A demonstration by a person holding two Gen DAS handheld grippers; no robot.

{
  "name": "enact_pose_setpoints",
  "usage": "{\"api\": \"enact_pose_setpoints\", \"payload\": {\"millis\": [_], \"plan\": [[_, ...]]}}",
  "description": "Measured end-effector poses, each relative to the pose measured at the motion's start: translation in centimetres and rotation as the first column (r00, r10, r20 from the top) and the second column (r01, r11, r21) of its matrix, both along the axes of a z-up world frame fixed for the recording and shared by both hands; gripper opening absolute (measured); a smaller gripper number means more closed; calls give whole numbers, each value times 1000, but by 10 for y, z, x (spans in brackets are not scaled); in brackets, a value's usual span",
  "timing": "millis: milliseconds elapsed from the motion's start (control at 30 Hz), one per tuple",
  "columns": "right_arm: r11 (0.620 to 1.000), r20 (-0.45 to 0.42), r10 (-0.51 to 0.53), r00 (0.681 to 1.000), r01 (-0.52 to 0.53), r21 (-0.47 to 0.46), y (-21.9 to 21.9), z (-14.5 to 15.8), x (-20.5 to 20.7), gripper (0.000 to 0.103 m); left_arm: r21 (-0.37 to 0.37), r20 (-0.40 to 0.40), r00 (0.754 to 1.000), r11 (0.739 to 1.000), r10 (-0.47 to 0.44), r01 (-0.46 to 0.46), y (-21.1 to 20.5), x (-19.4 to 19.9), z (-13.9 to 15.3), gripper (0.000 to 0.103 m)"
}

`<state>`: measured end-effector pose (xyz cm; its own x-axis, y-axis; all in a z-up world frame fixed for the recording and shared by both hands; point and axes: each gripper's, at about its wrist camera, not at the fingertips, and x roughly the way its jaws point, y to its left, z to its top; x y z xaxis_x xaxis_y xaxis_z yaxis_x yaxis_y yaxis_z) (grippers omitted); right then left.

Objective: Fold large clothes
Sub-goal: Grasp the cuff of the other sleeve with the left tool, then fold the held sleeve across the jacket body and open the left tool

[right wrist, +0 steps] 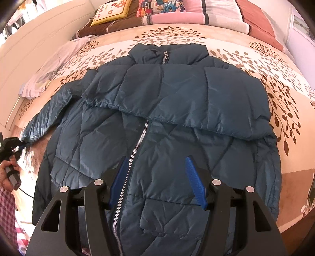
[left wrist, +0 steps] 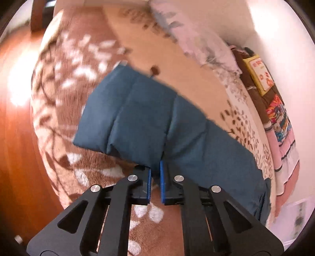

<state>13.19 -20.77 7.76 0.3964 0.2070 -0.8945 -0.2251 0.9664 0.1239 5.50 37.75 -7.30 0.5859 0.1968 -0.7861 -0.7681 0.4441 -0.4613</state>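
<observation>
A dark blue quilted puffer jacket (right wrist: 161,122) lies face up on the bed, zipper closed, collar at the far end. Its right sleeve (right wrist: 196,98) is folded across the chest. Its left sleeve (right wrist: 47,118) stretches out to the left. My left gripper (left wrist: 155,177) is shut on the cuff end of that sleeve (left wrist: 141,118) and holds it above the bedspread; it also shows in the right wrist view (right wrist: 11,145) at the far left. My right gripper (right wrist: 157,177) is open and empty, hovering over the jacket's lower front beside the zipper (right wrist: 135,147).
The bed has a leaf-patterned cover (right wrist: 275,88). Pillows and folded blankets (right wrist: 177,11) lie along the far edge. A white pillow (right wrist: 49,65) lies at the far left. A padded headboard (right wrist: 29,39) is at the left. A wooden floor (left wrist: 17,118) lies beside the bed.
</observation>
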Motion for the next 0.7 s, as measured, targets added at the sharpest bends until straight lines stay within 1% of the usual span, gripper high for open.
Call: {"api": "enact_pose_setpoints", "payload": {"millis": [67,100,200,267,300,333,400,467,500,533,600,633,667,700], "plan": [[1000,6,-8,1000,8,3,-5,2,0,60,87,28,999,996,-27,24,-10,4,23,5],[1000,10,-13,1000,13,6,-8,4,0,60,145,50,997,988,-52,45,-19,8,41,5],[999,27,-38,999,38,17,-22,10,0,60,257,105,985,961,-134,103,-41,17,84,5],[998,35,-55,998,55,20,-31,13,-1,60,337,151,961,926,-232,171,-66,26,122,5],[997,39,-70,997,69,22,-39,15,-1,60,356,166,950,914,-265,192,-76,27,134,5],[996,43,-81,996,80,26,-44,16,-2,60,385,195,925,893,-326,233,-93,28,153,5],[993,50,-109,993,107,39,-58,19,-3,60,428,228,878,854,-420,297,-120,34,180,5],[991,55,-131,990,128,47,-70,22,-5,60,476,252,808,795,-533,377,-158,44,207,5],[988,58,-145,988,142,52,-78,23,-7,60,489,256,779,772,-572,406,-172,46,215,5],[987,59,-153,986,150,55,-83,23,-8,60,504,259,736,738,-625,449,-194,52,224,5],[982,61,-181,982,177,63,-97,23,-11,60,524,251,655,669,-712,527,-236,63,232,5],[980,60,-191,980,187,67,-103,23,-13,60,528,245,626,644,-740,554,-251,66,233,5],[977,58,-203,977,199,72,-110,22,-14,60,529,237,589,611,-772,588,-271,72,232,5],[975,56,-215,975,211,75,-116,21,-16,60,524,230,557,584,-798,620,-289,76,230,5]]}}
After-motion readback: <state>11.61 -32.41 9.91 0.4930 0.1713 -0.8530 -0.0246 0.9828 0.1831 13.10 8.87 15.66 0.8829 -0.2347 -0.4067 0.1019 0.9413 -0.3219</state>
